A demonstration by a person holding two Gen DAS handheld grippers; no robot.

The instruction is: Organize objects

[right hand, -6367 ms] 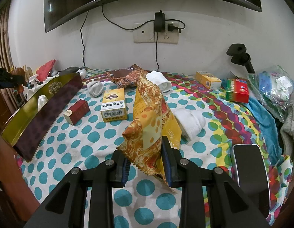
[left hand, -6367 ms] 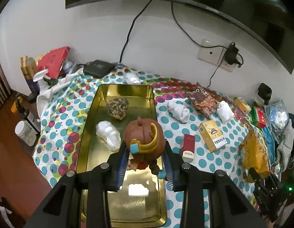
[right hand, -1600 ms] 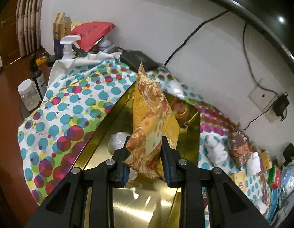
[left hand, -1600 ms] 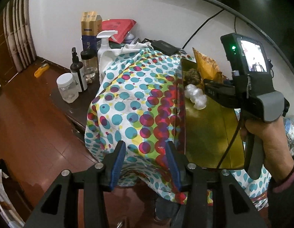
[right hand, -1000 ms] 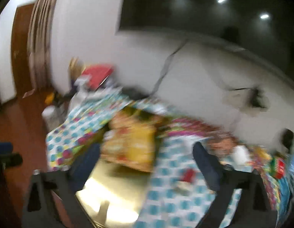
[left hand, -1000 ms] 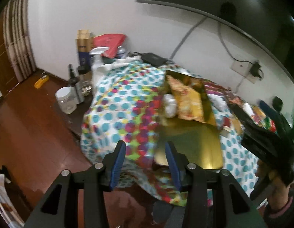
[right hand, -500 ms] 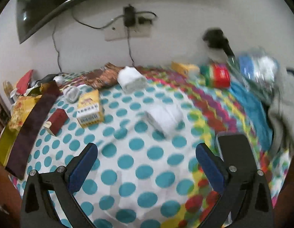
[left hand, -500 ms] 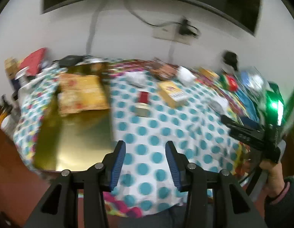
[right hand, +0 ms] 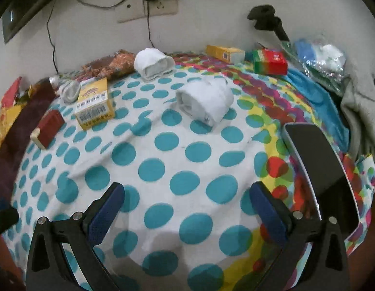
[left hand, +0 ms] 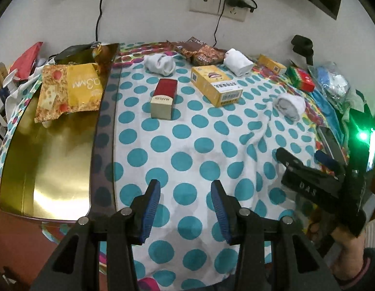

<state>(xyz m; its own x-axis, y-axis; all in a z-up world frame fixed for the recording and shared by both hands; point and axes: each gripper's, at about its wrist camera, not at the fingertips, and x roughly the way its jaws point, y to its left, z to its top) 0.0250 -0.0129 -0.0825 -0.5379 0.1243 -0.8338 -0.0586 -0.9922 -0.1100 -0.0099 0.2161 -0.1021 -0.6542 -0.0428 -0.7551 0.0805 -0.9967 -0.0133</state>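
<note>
over the dotted surface (right hand: 163,145), both left gripper (left hand: 185,203) and right gripper (right hand: 185,208) are hovering, jaws apart, gripping nothing.

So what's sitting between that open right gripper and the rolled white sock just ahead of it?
Nothing: in the right wrist view, only bare polka-dot tablecloth lies between the right gripper and the rolled white sock.

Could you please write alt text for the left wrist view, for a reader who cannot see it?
The open, empty left tool hovers over a polka-dot tablecloth, facing a red and cream box, a yellow carton and rolled white socks. At left, a shiny gold tray holds a yellow snack packet.
</note>
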